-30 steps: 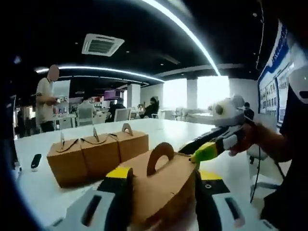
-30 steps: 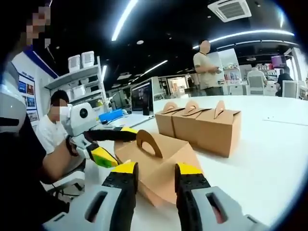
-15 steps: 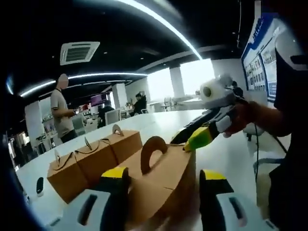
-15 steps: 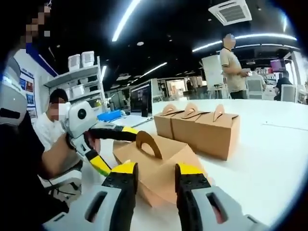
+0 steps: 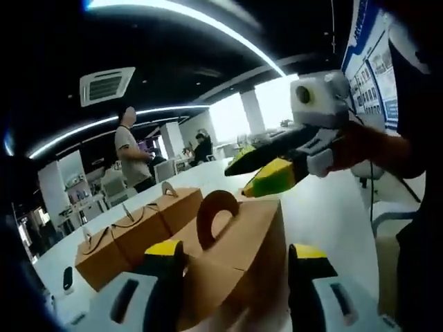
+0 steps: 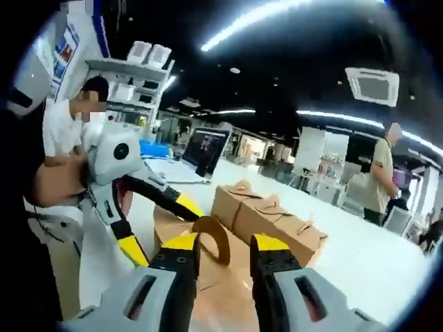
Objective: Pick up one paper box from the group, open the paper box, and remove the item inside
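A: Picked paper box (image 5: 235, 256) is seen at six o'clock in the left gripper view, between the yellow-tipped jaws of the left tongs (image 5: 235, 259). Both jaws are pressed against its sides; the box is pinched and held. The arched handle (image 5: 214, 218) is up at the top.

B: Noted. Right tongs?

A: In the left gripper view the right tongs (image 5: 266, 173) are found at one o'clock, above the far edge of the box lid. A half-second back they were lower, tip just beside the lid edge; now they are raised and apart from it. Jaws are spread a little, nothing between them.

B: And from the other camera?

A: In the right gripper view the right tongs (image 6: 221, 252) are parted at six o'clock, with the handle (image 6: 216, 238) in the gap behind them. Whether it is touched cannot be told. The left tongs (image 6: 159, 221) are seen at nine o'clock, spread around the box.

B: The group?

A: Three boxes (image 6: 266, 218) are left in a row on the white bench (image 6: 360, 263), at three o'clock, well apart from the held one.

B: Meaning for the task?

A: Pick-up is judged done. The lid appears closed; opening is judged not yet begun, so the item inside is unseen.
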